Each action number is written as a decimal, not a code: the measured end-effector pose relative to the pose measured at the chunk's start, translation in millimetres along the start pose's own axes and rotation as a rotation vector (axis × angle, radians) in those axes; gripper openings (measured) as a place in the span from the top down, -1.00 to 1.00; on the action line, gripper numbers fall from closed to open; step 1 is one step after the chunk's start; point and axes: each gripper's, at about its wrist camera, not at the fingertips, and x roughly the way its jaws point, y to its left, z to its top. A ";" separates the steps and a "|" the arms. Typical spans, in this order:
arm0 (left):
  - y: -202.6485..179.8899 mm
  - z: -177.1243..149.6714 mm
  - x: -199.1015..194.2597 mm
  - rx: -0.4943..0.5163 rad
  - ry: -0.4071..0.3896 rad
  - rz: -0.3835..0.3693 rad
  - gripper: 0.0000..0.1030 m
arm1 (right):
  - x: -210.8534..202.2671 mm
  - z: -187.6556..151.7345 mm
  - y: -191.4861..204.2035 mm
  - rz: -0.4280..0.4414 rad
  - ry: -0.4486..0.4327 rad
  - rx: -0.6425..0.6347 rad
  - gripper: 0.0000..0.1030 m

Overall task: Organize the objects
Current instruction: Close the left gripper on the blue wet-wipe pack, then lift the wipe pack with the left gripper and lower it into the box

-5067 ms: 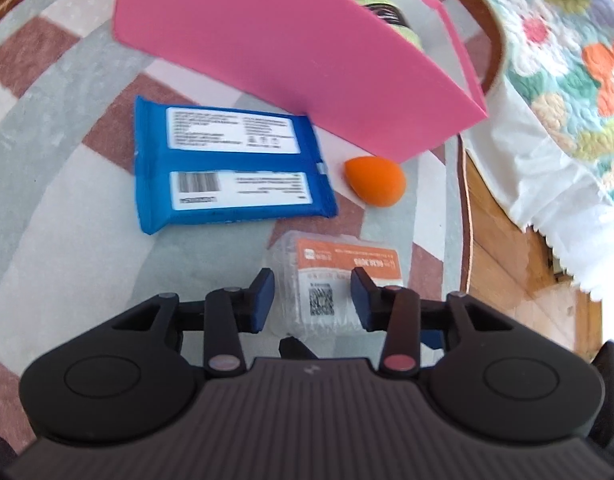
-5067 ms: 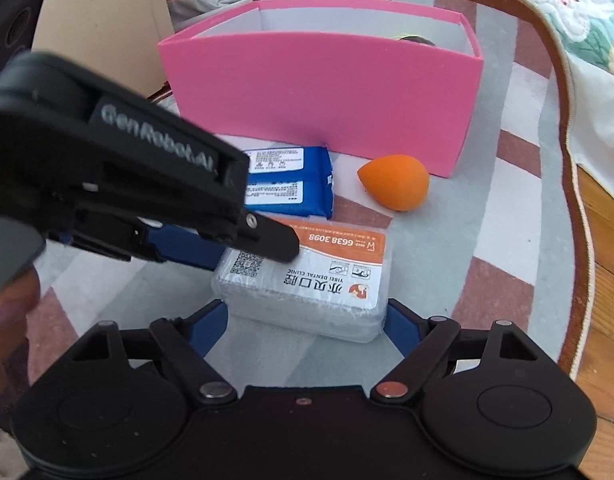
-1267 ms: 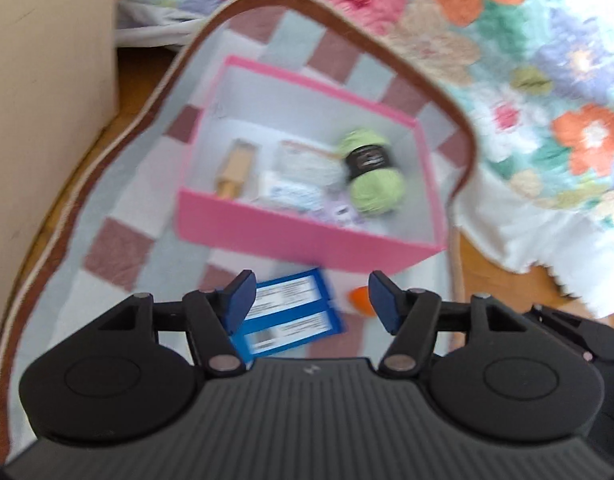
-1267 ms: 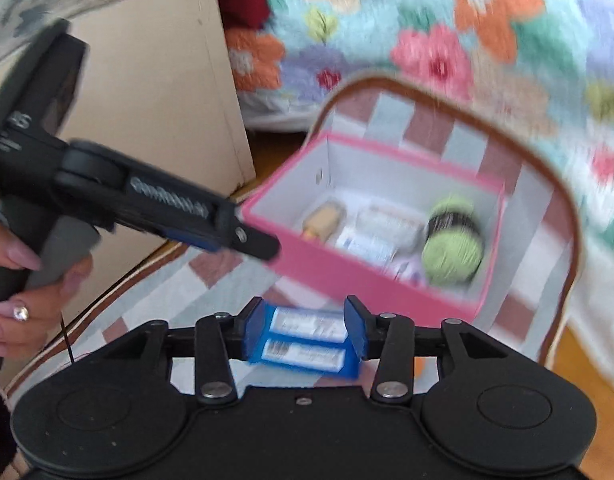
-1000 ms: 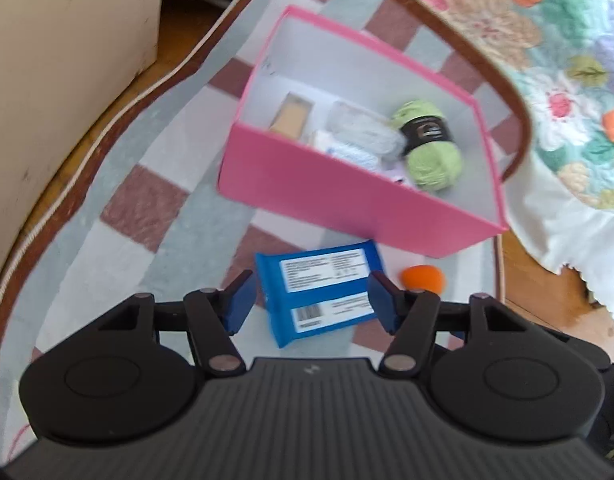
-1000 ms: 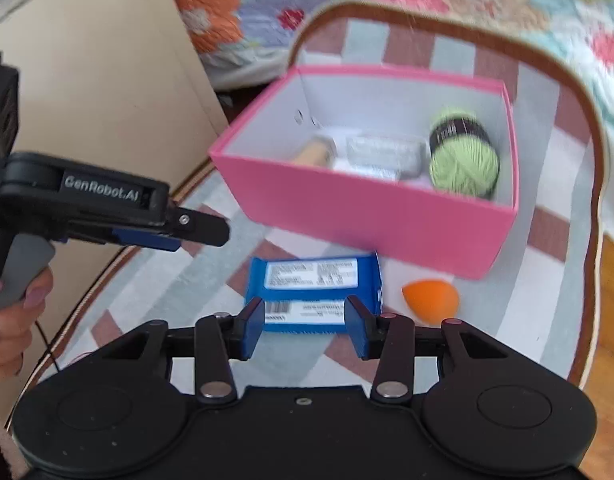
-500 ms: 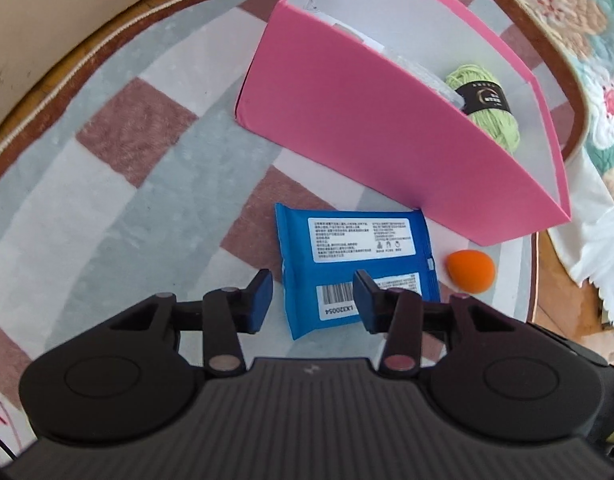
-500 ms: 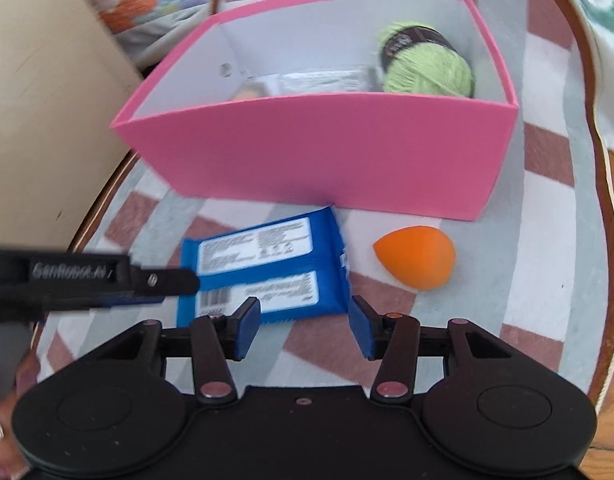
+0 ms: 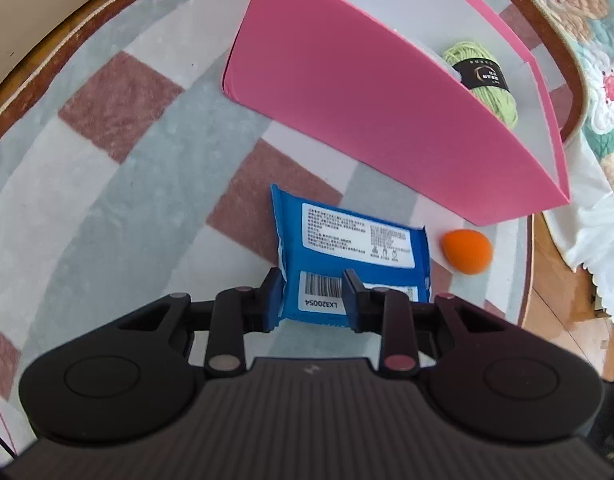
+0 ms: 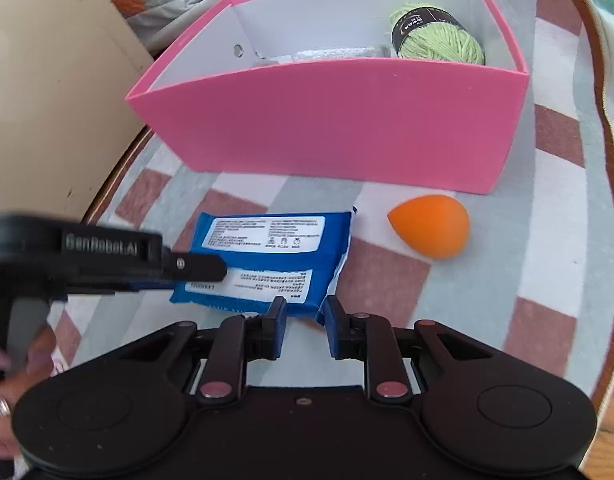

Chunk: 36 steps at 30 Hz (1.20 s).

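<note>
A blue wipes pack (image 9: 347, 248) lies on the checkered rug in front of the pink box (image 9: 371, 92); it also shows in the right wrist view (image 10: 267, 256). My left gripper (image 9: 313, 296) has its jaws around the pack's near-left end, at the barcode, touching or nearly touching it. My right gripper (image 10: 303, 324) is partly open and empty at the pack's near-right corner. An orange sponge egg (image 10: 431, 226) lies to the right of the pack, also in the left wrist view (image 9: 467, 250). The pink box (image 10: 347, 128) holds a green yarn ball (image 10: 439, 38) and a clear packet.
A beige cabinet side (image 10: 47, 92) stands at the left. The rug's brown edge (image 10: 611, 152) and wooden floor lie at the right. A floral quilt (image 9: 603, 80) hangs beyond the box. The left gripper's body (image 10: 87, 256) crosses the right wrist view.
Both grippers came down from above the box to the rug. The left jaws narrowed around the blue pack's end. The right jaws narrowed near its corner.
</note>
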 end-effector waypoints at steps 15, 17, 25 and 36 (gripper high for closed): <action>-4.3 -10.0 10.7 0.037 -0.046 0.066 0.39 | 11.7 -8.9 -7.3 -0.072 0.012 0.090 -0.10; -6.0 -10.8 10.6 0.042 -0.055 0.072 0.37 | 13.1 -7.3 -12.2 -0.056 -0.006 0.125 -0.09; -18.2 -15.3 11.6 0.108 -0.064 0.081 0.32 | 19.3 -14.4 -0.4 -0.026 -0.044 0.113 0.31; -42.3 -19.5 -23.5 0.156 0.006 0.012 0.32 | -22.3 -16.3 16.9 -0.060 -0.073 0.072 0.08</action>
